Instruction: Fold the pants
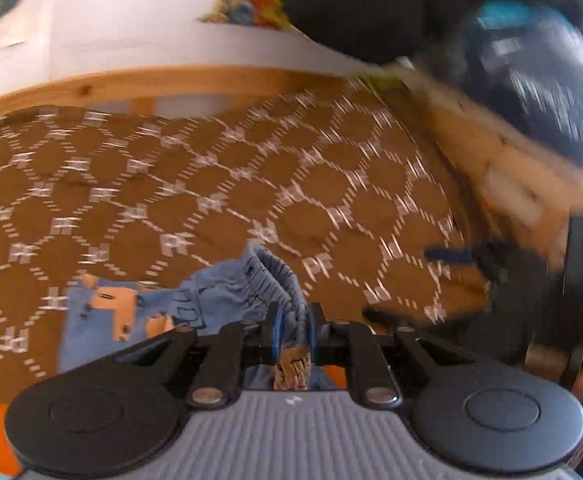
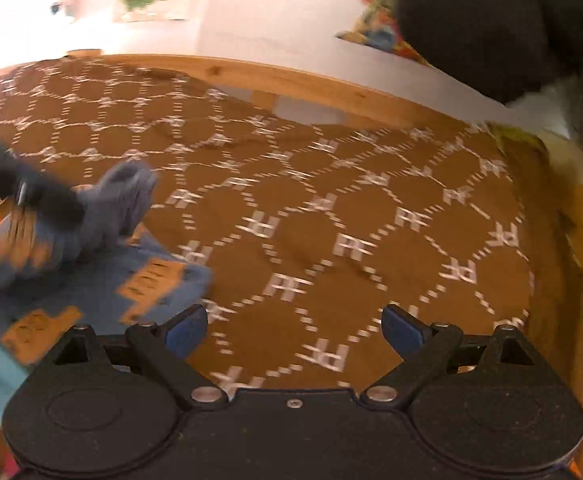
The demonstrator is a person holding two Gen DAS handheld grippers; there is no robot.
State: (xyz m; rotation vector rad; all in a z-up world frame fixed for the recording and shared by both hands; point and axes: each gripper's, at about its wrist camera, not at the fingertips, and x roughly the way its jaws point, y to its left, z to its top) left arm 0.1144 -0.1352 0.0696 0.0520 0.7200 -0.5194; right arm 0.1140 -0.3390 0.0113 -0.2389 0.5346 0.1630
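Pants point(image 1: 139, 312) in blue with orange patches are lying at the lower left of your left wrist view, on a brown bedspread point(image 1: 211, 184) patterned with white lattice. Your left gripper point(image 1: 294, 334) is clamping the gathered elastic waistband point(image 1: 275, 280) between its blue pads, low in the centre of that frame. Along the right edge of the same view your right gripper's point(image 2: 294, 330) black body is showing, blurred. In the right wrist view your right gripper is standing wide apart, gripping nothing, with only bedspread between the blue fingertips point(image 2: 183, 332). At the left of that frame the pants are bunching up under your other gripper, blurred. A wooden bed rail point(image 2: 311, 84) is crossing the upper part.
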